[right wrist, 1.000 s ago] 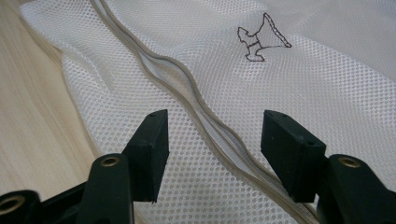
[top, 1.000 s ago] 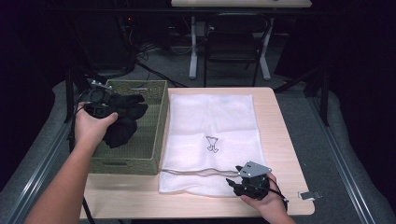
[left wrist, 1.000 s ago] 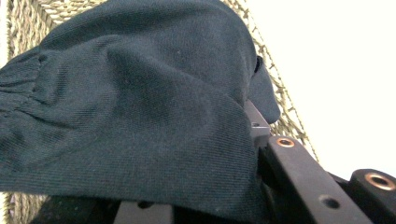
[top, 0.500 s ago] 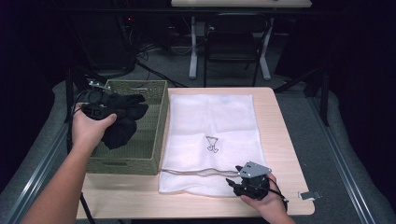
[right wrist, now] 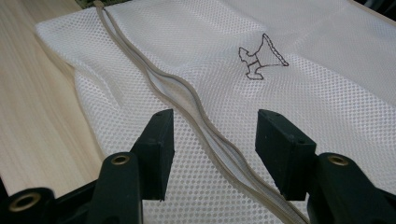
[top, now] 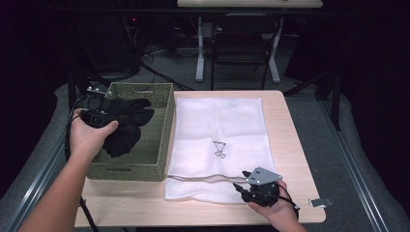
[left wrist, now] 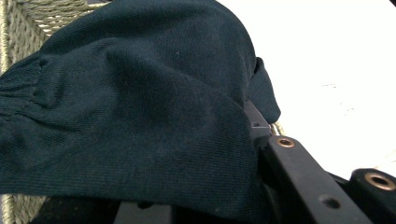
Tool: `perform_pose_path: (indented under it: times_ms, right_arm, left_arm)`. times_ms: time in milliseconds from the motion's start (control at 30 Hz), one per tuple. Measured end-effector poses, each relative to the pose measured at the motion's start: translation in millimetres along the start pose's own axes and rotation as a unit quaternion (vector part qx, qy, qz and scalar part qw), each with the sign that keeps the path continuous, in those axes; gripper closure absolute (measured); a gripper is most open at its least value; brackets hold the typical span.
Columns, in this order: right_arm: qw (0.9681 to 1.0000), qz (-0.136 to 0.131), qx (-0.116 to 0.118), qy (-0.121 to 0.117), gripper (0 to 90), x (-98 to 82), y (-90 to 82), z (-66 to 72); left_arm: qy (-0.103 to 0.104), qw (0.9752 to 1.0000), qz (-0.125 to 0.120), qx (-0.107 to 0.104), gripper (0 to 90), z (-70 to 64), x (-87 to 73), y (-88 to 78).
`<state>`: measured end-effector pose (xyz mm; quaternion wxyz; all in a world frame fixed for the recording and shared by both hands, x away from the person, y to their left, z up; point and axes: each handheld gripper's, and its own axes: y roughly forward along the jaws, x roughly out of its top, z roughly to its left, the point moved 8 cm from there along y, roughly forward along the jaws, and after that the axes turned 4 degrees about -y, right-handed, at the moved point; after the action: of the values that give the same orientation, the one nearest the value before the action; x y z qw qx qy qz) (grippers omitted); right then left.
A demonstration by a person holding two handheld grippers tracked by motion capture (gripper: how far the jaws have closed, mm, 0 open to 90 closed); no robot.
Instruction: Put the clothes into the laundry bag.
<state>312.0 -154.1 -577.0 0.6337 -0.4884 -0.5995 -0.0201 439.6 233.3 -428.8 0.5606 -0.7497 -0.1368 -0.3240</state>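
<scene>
Clearly the work is sitting at an early stage: a dark garment is being lifted out of the woven green basket at the left of the high view, and the white mesh laundry bag lying flat in the middle of the tabletop is waiting to receive it. The left tool is pinching the garment, its jaws nearly closed on the cloth, which is draping over them in the left gripper view and hanging over the basket's interior. The right tool, at the lower right of the high view, is standing with its jaws wide but has just been closing a little; in the right gripper view they are straddling the bag's beige zipper without pressing on it. The zipper is looking slightly parted near the jaws, so the opening of the bag is probably in hand, while carrying the garment across and tucking it in are left. No brand or writing is readable; the bag is bearing a small outline drawing, no words.
</scene>
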Motion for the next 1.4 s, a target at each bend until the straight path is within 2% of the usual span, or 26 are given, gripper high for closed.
perform_pose_path:
  times_ms: [100, 300, 433, 500, 633, 833, 1100, 1400]
  right_arm:
    - [1.0, -0.001, 0.0, 0.001, 50.6, 4.6, -1.4, 0.1]
    - [0.9999, -0.01, -0.003, 0.012, 50.8, 18.3, -6.2, -7.5]
    - [0.9999, -0.009, -0.004, 0.009, 50.7, 30.1, -8.4, -13.7]
    - [0.9998, -0.015, 0.001, 0.016, 50.8, 37.6, -8.8, -17.2]
    - [0.9996, -0.019, 0.002, 0.019, 56.2, 46.3, -5.3, -22.8]
    - [0.9995, -0.023, 0.001, 0.022, 58.7, 56.6, 3.6, -29.9]
    - [0.9993, -0.02, 0.0, 0.033, 65.1, 58.2, 19.1, -43.0]
    - [0.9993, -0.022, 0.009, 0.029, 67.2, 55.3, 28.1, -43.9]
  left_arm:
    - [0.003, 1.0, -0.002, -0.004, 72.8, -1.8, -0.4, -4.2]
    - [0.01, 0.9999, -0.009, -0.006, 72.8, -3.9, -0.6, -12.7]
    - [0.01, 0.9999, -0.011, -0.007, 72.8, -4.5, -1.1, -15.9]
    - [0.009, 0.9999, -0.01, -0.009, 72.8, -4.7, -1.9, -16.4]
    - [0.009, 0.9999, -0.007, -0.008, 72.8, -4.3, -2.7, -17.0]
    - [0.011, 0.9999, -0.005, -0.009, 72.8, -4.3, -3.5, -19.5]
    - [0.013, 0.9998, -0.005, -0.012, 72.8, -9.5, -5.7, -19.7]
    - [0.025, 0.9995, -0.006, -0.021, 72.8, -20.6, -8.3, -23.1]
